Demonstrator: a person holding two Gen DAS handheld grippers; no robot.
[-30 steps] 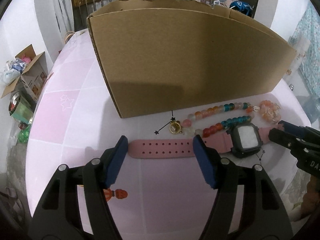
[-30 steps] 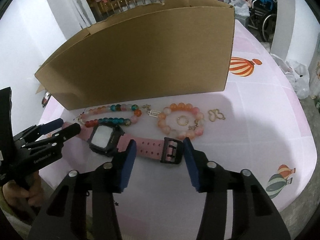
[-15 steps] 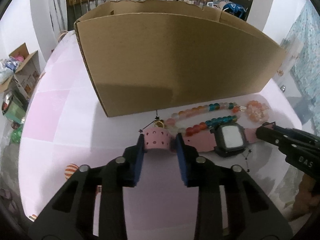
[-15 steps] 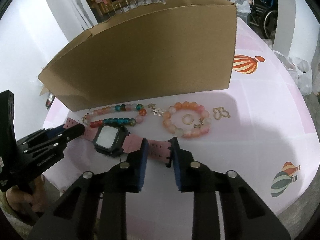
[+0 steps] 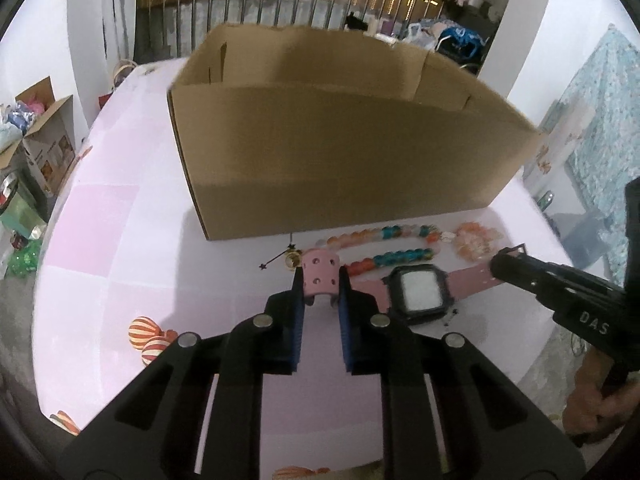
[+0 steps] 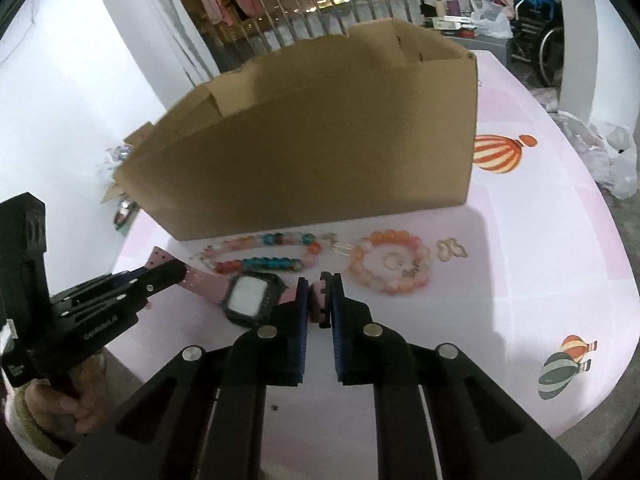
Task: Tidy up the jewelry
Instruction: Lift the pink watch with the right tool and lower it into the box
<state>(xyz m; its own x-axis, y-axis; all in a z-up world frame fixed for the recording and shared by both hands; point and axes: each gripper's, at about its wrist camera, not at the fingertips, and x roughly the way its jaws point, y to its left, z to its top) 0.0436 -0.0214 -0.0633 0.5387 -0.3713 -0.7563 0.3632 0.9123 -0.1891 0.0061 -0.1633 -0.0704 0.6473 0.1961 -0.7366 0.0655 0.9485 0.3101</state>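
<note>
A pink-strapped digital watch with a black case hangs between my two grippers, just above the table. My left gripper is shut on its holed strap end. My right gripper is shut on the buckle end of the watch. A long multicoloured bead bracelet and a round orange bead bracelet lie behind the watch, in front of the open cardboard box. A small gold ring lies inside the orange bracelet. A gold charm lies to its right.
The table has a pink cloth with balloon prints. A small gold ring with star charms lies by the box's front left corner. The table edge is close on my side. Clutter and boxes stand on the floor to the left.
Both grippers have closed from open onto the watch's two strap ends and raised them. The cameras sit higher, so the inside of the box now shows.
</note>
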